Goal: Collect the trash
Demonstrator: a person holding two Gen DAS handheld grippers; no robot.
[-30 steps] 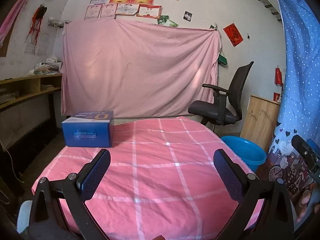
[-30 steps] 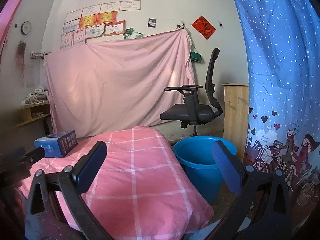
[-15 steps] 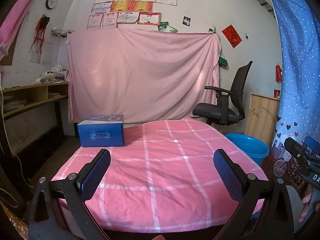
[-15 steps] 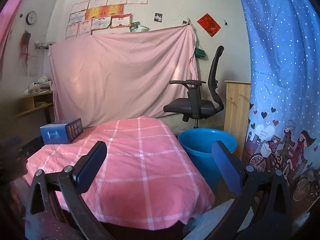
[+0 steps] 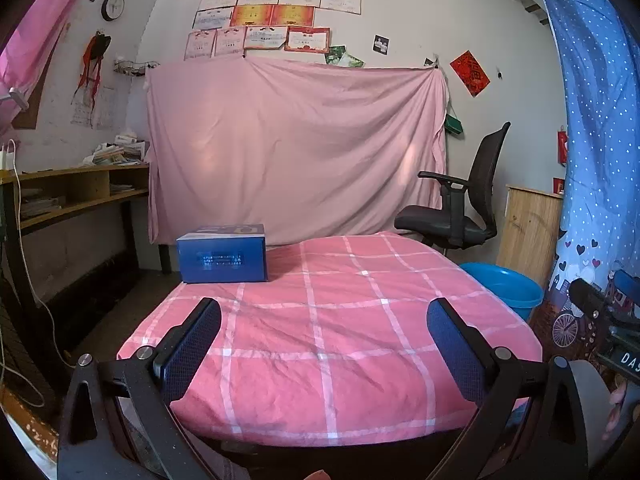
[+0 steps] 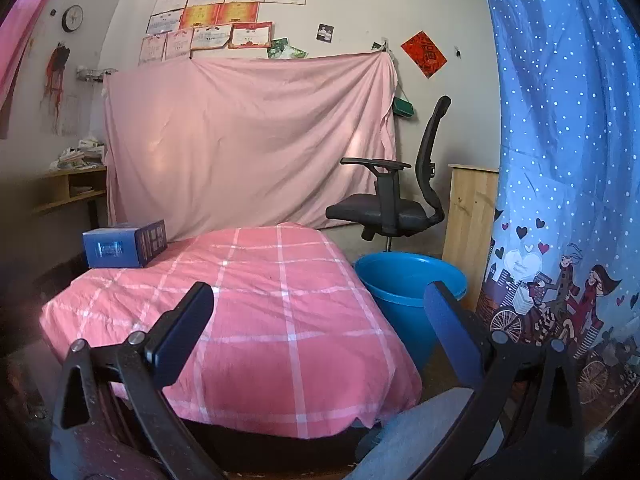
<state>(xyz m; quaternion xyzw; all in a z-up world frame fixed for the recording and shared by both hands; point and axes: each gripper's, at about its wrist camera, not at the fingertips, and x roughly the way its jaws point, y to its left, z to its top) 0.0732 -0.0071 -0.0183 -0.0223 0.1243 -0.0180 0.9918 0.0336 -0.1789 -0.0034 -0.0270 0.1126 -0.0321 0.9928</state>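
Observation:
A blue cardboard box (image 5: 222, 253) sits at the far left corner of a table covered in pink checked cloth (image 5: 332, 320); it also shows in the right wrist view (image 6: 124, 244). A blue plastic bucket (image 6: 408, 300) stands on the floor to the right of the table, also visible in the left wrist view (image 5: 504, 290). My left gripper (image 5: 324, 340) is open and empty, held back from the table's near edge. My right gripper (image 6: 316, 328) is open and empty, near the table's front right corner. The right gripper shows at the left view's right edge (image 5: 600, 320).
A black office chair (image 6: 392, 208) stands behind the bucket, next to a wooden cabinet (image 6: 468, 232). A pink sheet (image 5: 296, 152) hangs on the back wall. A wooden shelf desk (image 5: 72, 196) is on the left. A blue dotted curtain (image 6: 560, 160) hangs on the right.
Both grippers have pulled back and away from the table, so more of the table's front edge and the floor show. Both stay open and empty.

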